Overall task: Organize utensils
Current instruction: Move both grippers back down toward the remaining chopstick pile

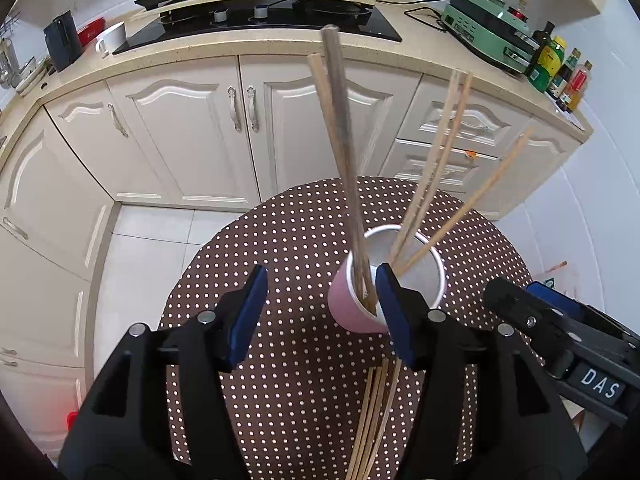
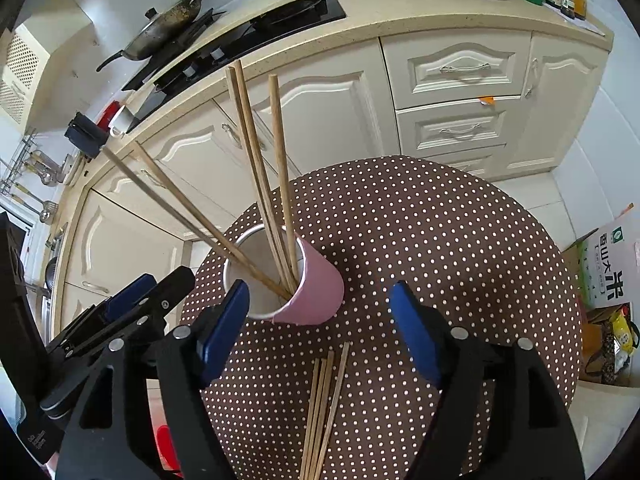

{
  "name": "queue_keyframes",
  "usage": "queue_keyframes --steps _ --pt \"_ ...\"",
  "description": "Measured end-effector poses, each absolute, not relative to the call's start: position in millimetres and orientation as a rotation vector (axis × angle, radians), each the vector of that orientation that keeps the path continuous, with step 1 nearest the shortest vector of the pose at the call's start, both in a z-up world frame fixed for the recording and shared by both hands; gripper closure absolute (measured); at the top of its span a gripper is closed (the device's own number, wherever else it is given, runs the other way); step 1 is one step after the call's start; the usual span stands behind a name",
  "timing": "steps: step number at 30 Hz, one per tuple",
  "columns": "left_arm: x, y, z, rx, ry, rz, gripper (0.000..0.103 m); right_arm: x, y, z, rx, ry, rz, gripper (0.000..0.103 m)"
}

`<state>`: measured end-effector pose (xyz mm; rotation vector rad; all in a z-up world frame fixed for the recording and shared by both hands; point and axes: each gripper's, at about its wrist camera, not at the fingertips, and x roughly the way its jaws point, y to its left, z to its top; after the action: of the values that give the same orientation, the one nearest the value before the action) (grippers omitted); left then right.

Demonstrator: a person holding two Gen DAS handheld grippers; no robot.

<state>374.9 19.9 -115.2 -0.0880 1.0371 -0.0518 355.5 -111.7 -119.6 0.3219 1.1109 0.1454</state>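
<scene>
- Left gripper (image 1: pixel 322 314): jaws stood apart with nothing clamped; its right blue pad (image 1: pixel 394 316) overlapped the near rim of the cup in the left wrist view, and whether it touched could not be told.
- Pink paper cup (image 2: pixel 316 292): stood upright near the centre of the round polka-dot table (image 2: pixel 460 240), at 12 o'clock from the loose sticks.
- Chopsticks in the cup (image 2: pixel 256 168): five leaned out of it, two toward 10 o'clock and three toward 11 to 12 o'clock in the right wrist view.
- Loose chopsticks (image 2: pixel 324 404): a small bundle lay flat on the table at 6 o'clock from the cup, apart from it.
- Right gripper (image 2: pixel 318 320): jaws stood wide apart and empty, its pads to either side of the cup's near edge.
- Kitchen counter (image 2: pixel 400 20): ran behind the table at 12 o'clock, carrying a hob (image 2: pixel 256 36) and a pan (image 2: pixel 168 24).
</scene>
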Motion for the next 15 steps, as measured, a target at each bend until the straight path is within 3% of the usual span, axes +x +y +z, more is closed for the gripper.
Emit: queue_keyframes --steps 15 --pt "312 10 -86 -0.128 0.977 -0.067 0.039 300 -120 -86 0.284 1.034 0.164 0.019"
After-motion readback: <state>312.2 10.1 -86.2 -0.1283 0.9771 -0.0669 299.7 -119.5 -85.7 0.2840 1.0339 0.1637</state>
